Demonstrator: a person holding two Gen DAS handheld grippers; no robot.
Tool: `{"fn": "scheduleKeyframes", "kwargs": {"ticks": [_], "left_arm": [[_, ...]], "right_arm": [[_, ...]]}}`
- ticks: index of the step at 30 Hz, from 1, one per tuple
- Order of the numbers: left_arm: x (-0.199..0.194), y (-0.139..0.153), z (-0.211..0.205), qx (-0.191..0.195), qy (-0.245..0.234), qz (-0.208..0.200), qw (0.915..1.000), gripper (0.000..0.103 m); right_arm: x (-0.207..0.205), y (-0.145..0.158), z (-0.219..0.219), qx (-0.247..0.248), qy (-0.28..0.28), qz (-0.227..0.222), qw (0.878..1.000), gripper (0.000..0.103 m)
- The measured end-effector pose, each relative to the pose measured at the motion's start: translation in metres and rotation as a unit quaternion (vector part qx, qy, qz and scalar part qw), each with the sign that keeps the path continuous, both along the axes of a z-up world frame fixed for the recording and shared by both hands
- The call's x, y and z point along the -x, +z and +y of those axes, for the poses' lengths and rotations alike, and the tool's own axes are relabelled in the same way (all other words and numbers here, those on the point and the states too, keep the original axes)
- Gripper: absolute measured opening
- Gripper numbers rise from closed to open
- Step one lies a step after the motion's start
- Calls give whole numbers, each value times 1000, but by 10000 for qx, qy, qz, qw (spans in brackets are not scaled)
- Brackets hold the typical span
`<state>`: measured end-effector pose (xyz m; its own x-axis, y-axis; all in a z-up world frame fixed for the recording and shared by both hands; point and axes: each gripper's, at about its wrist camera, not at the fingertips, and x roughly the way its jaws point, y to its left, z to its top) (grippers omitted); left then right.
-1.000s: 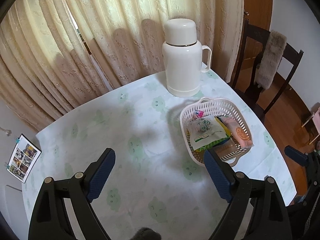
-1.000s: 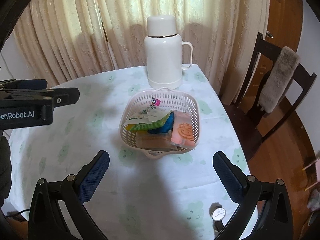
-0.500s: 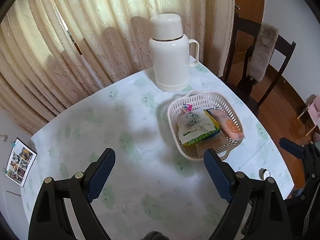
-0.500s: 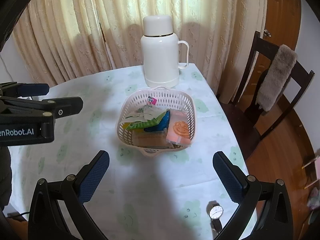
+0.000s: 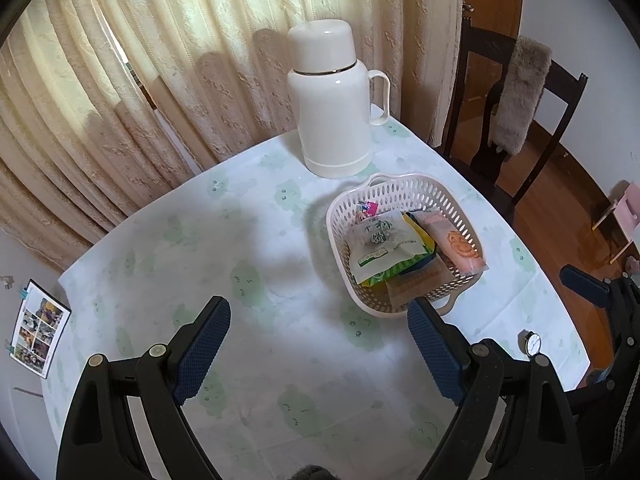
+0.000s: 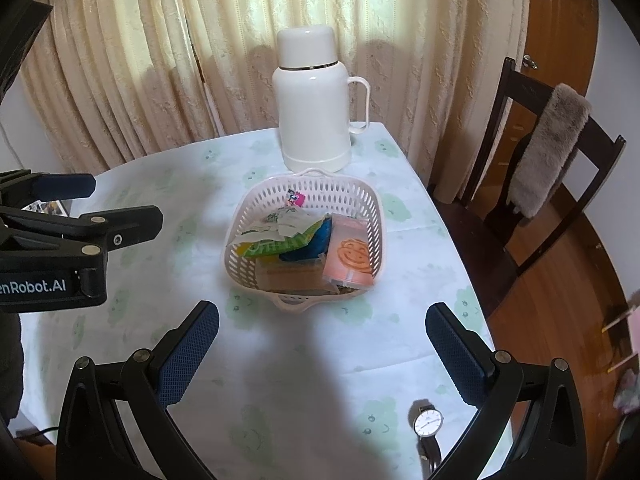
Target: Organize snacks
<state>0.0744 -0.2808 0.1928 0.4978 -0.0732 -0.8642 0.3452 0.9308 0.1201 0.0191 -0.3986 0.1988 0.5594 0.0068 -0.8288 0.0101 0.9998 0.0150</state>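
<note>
A white perforated plastic basket point(image 6: 306, 240) sits on the surface point(image 6: 200, 168), which is covered by a pale cloth printed with green shapes. The snacks all lie inside the basket: a pink packet with an orange smiling face point(image 6: 350, 254) along its right wall, a white-and-green packet point(image 5: 378, 242) at its middle, a blue packet point(image 6: 308, 246) under that one, a tan packet point(image 6: 294, 276) at its near wall, and a small pink wrapper point(image 6: 295, 199) at its far wall. Just behind the basket stands a tall white plastic thermos jug with a handle point(image 6: 314, 102).

The left claw point(image 5: 320, 354) hovers near the basket's near-left side, its jaws opening and wide apart, with only bare cloth between them. The right claw point(image 6: 322, 352) hangs in front of the basket, jaws spread wide and empty. A wristwatch with a white dial and dark strap point(image 6: 428, 424) lies well in front of the basket, near the right claw's right finger. A dark wooden chair with a grey furry cover point(image 6: 548, 152) stands to the basket's right, off the surface.
</note>
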Motion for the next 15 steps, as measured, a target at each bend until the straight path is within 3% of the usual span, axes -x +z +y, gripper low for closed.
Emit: {"fn": "scheduleKeyframes", "kwargs": {"ticks": [15], "left_arm": [[-1, -11, -6, -149, -79, -15, 9999, 93]], "right_arm": [[-3, -7, -3, 4, 10, 99, 10000, 103]]}}
